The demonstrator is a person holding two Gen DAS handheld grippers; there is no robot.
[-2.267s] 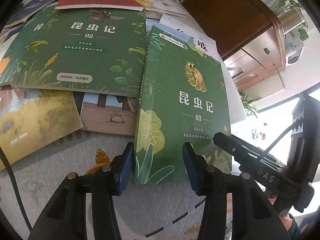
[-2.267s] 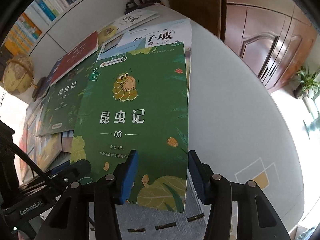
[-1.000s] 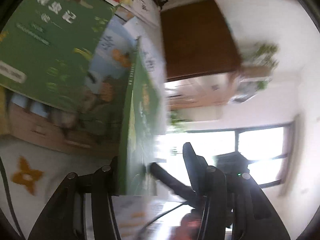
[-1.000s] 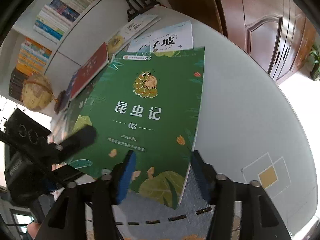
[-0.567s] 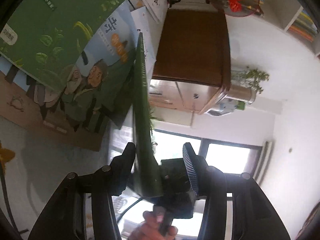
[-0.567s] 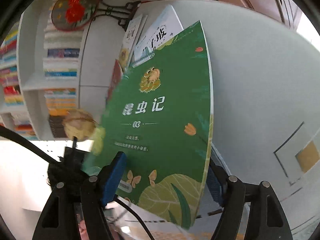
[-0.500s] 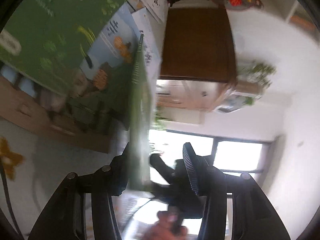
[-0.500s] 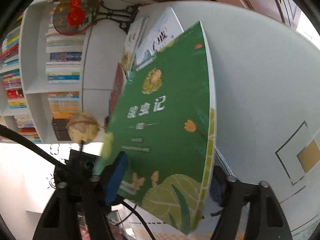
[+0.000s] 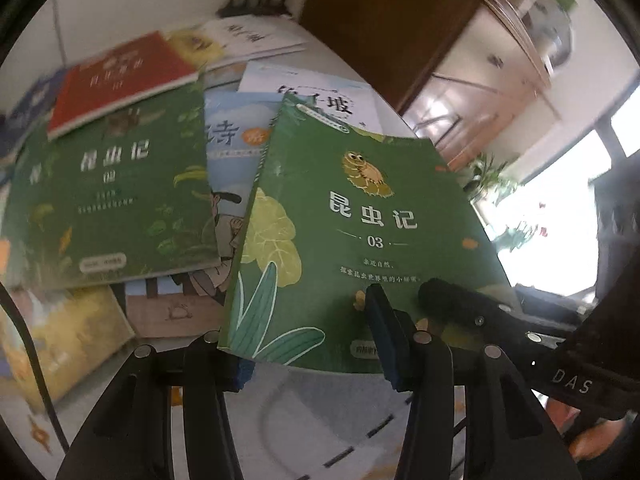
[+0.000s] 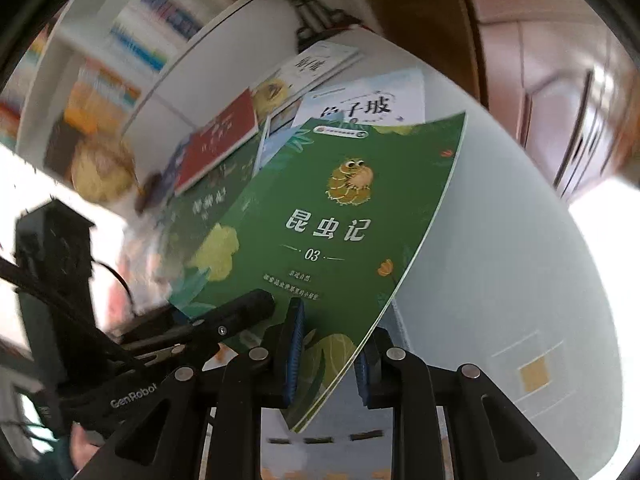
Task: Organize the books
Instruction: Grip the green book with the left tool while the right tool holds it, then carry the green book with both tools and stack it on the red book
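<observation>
A green book marked 03 [image 9: 360,216] is lifted at a tilt above the other books, its cover facing both cameras. My right gripper [image 10: 328,354] has its jaws closing on the book's [image 10: 320,240] lower right corner, one pad on the cover and one behind. In the left wrist view, one black finger of the right gripper [image 9: 440,296] lies on the cover. My left gripper [image 9: 310,348] straddles the book's lower edge with a wide gap; the left pad is under the corner and the right pad is over the cover. The left gripper [image 10: 260,304] also shows in the right wrist view.
On the white table [image 10: 500,240] lie a green book marked 02 [image 9: 112,200], a red book [image 9: 120,76], a pale blue book [image 9: 312,100] and a yellow one [image 9: 60,340]. A wooden cabinet [image 9: 380,20] stands at the back right. A bookshelf [image 10: 120,60] and a globe [image 10: 100,172] are at the left.
The right jaws have closed in on the book's lower corner. The left gripper has rolled, so the book, edge-on between its fingers before, now shows its cover.
</observation>
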